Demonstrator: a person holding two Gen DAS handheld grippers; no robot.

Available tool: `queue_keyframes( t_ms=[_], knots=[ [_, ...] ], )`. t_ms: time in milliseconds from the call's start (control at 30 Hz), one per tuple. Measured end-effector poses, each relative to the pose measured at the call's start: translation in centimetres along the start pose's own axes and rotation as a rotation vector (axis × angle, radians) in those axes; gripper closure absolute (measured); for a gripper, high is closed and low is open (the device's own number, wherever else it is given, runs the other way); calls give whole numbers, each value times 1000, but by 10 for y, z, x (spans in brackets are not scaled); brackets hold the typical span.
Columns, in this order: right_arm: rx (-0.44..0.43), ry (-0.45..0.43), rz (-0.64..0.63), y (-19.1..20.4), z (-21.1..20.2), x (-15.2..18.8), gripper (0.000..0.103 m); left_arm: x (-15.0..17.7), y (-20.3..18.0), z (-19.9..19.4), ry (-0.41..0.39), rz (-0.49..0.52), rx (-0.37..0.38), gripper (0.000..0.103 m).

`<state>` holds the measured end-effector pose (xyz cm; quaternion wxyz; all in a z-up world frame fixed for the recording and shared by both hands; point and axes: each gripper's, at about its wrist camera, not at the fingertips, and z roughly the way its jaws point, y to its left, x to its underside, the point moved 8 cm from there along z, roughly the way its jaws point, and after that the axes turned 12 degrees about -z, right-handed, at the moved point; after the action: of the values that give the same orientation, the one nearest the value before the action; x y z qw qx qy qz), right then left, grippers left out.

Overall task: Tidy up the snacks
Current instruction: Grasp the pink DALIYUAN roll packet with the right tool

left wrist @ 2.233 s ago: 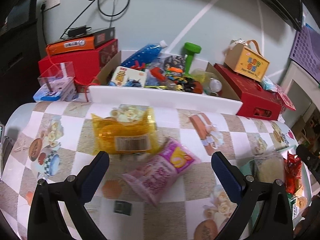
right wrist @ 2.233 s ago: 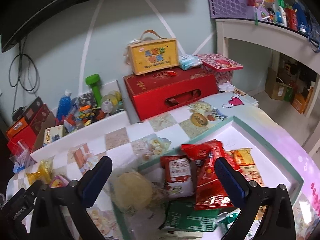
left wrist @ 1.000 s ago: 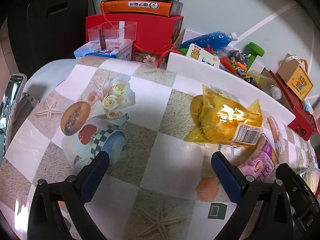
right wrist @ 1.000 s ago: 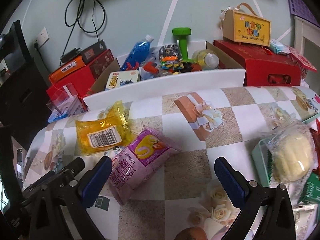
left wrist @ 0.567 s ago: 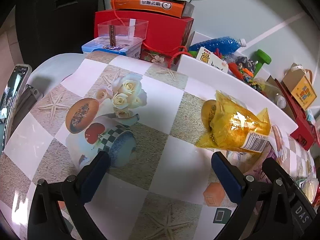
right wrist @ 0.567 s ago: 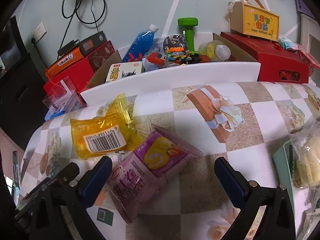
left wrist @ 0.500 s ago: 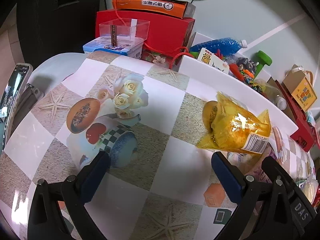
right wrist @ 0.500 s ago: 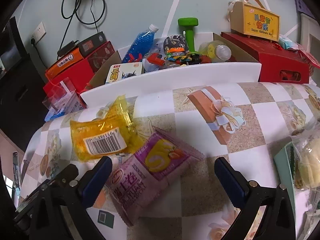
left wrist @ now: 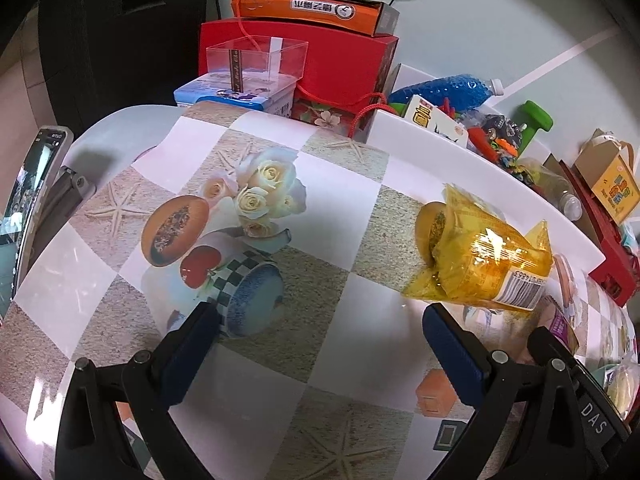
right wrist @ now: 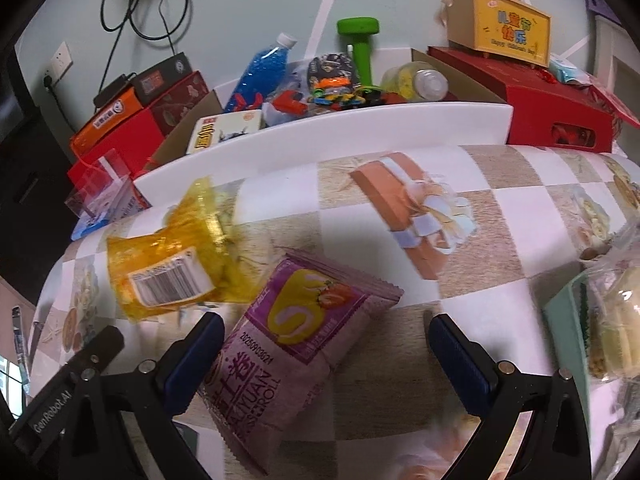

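Observation:
A purple snack packet (right wrist: 288, 344) lies flat on the patterned tablecloth, its near part between the fingers of my open right gripper (right wrist: 324, 340), which hovers just over it. A yellow snack bag (right wrist: 172, 264) with a barcode lies just behind it to the left. In the left wrist view the yellow bag (left wrist: 480, 264) sits to the right of my open, empty left gripper (left wrist: 316, 332), which is over bare tablecloth. The right gripper's body (left wrist: 576, 396) shows at that view's right edge. A green tray (right wrist: 572, 320) with a pale bun packet (right wrist: 620, 320) is at the far right.
A white-edged box (right wrist: 360, 120) of toys, a blue bottle and a green dumbbell stands behind the table. Red gift boxes (right wrist: 560, 96) are at back right, red and orange boxes (left wrist: 320, 40) at back left. A phone on a stand (left wrist: 28, 184) is at the table's left edge.
My right gripper has moved forward and down so the purple packet now sits between its fingers. My left gripper has barely shifted.

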<state>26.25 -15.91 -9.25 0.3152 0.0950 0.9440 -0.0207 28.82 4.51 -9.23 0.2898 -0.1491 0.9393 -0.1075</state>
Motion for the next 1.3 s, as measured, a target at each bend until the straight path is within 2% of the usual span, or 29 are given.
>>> queue_keyframes(
  t_ms=[300, 567, 733, 1067, 1300],
  knots=[
    [6, 16, 0, -13, -5, 4, 2, 1, -9, -2, -2, 18, 9, 1],
    [-27, 12, -21, -9, -10, 3, 21, 1, -16, -4, -3, 27, 24, 1],
    [-55, 13, -31, -12, -14, 2, 30, 1, -20, -6, -8, 33, 31, 1],
    [-108, 41, -71, -3, -16, 4, 31, 1, -26, -11, -20, 55, 33, 1],
    [-166, 18, -124, 12, -24, 1, 29, 0, -23, -14, -24, 53, 30, 1]
  ],
)
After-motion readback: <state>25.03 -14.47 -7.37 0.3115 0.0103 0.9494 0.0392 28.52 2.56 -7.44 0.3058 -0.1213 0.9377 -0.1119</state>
